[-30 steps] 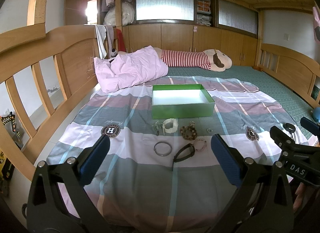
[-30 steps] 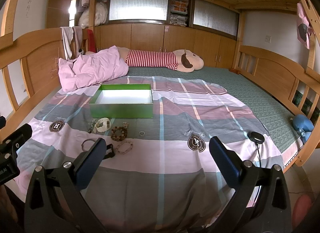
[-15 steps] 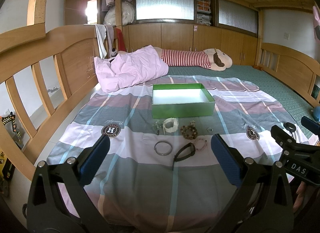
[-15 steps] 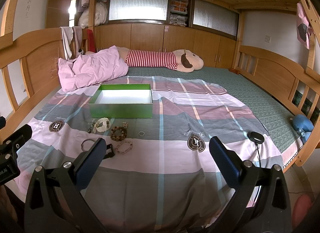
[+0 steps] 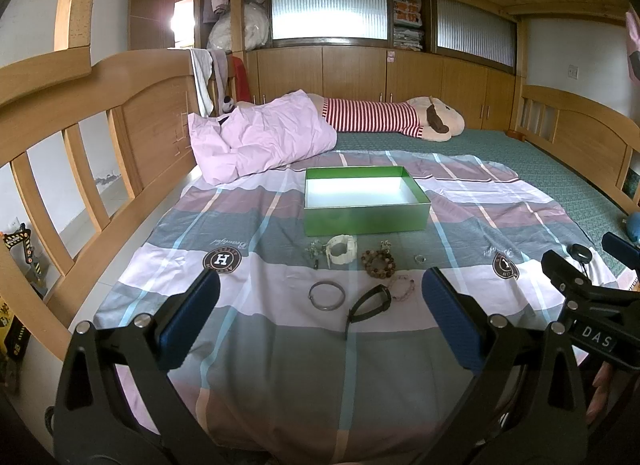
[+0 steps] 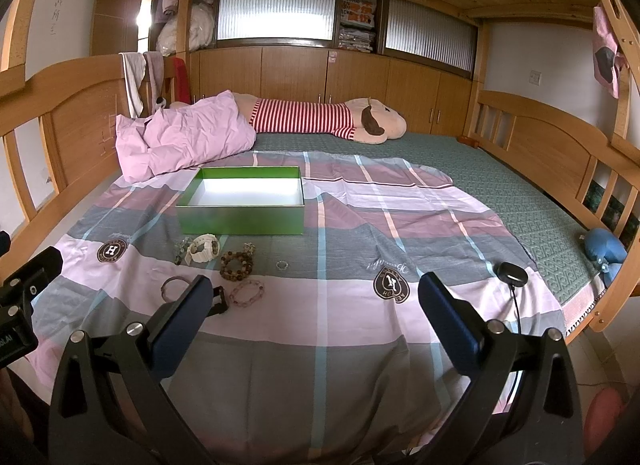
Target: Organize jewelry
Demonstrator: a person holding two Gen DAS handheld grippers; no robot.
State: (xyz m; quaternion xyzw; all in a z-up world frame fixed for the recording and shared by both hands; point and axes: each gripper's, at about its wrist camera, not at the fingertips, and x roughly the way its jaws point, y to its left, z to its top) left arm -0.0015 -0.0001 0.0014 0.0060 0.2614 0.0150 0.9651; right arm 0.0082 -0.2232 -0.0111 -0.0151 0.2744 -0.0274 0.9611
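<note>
wide fisheye views of a bed w/ a striped quilt (image 5: 256,329). an open green box (image 5: 364,221), empty inside, sat at frame centre in the left wrist view, its long axis running left-right across the picture. the jewelry lay loose on the quilt just in front of the box, between it & the grippers: a white watch (image 5: 341,249), a brown bead bracelet (image 5: 378,261), a small ring (image 5: 419,259), a metal bangle (image 5: 327,295), a black band (image 5: 370,305) & a pink bead bracelet (image 5: 402,287).

the left gripper (image 5: 320,317) was spread wide w/ nothing between its fingers. the bangle & black band sat framed almost dead ahead in the gap, lower centre of frame. the right gripper (image 6: 314,315) was equally wide & empty, but in its view the pieces sat off to the left, near & partly behind its left finger; the box was upper left.

judging by that, the left gripper was better lined up & nearer for a first pick, prob. the bangle or band, w/ the box straight beyond. nothing was in the box yet.
</note>
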